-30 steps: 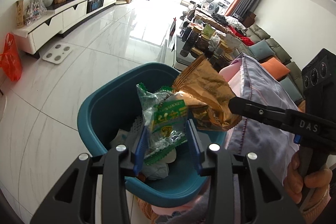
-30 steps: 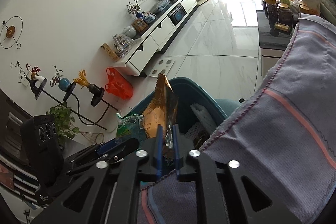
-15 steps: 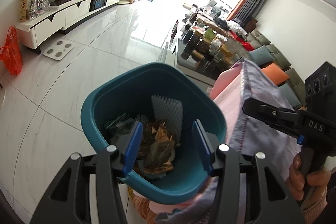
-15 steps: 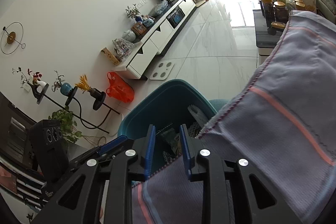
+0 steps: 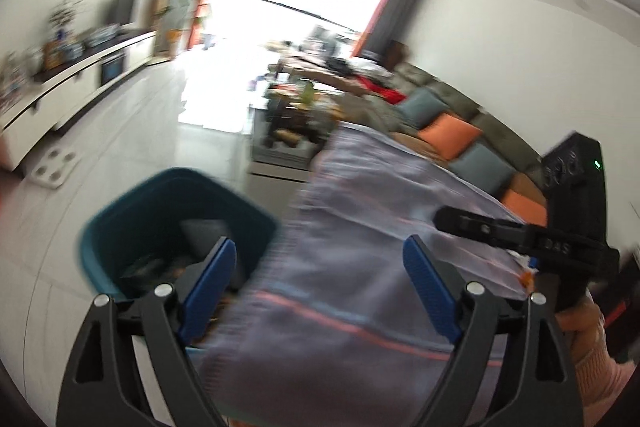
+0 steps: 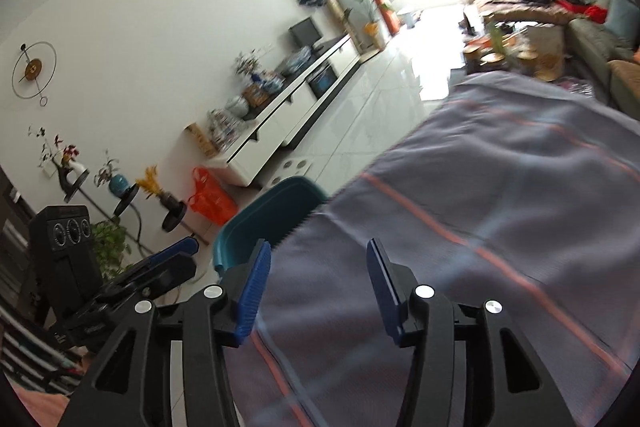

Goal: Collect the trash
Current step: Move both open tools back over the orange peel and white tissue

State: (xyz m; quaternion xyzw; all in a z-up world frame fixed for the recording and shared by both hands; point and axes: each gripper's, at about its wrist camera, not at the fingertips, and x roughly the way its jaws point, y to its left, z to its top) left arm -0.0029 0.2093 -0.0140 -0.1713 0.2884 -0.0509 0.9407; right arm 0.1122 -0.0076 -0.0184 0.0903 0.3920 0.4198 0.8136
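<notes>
Both cameras sit close above a striped cloth (image 5: 352, 267), looking forward and down along their own fingers toward the window end of the room. The left view takes in the bin (image 5: 132, 203) from nearby; the right view, set further right, shares that bin (image 6: 276, 203) and the cloth (image 6: 500, 211).

Teal bins (image 5: 120, 211): one, beside the cloth's left edge
Striped cloths (image 6: 500, 227): one
Orange bags (image 6: 210, 195): one
Grippers: two, left gripper (image 5: 320, 279), right gripper (image 6: 316, 283)
</notes>
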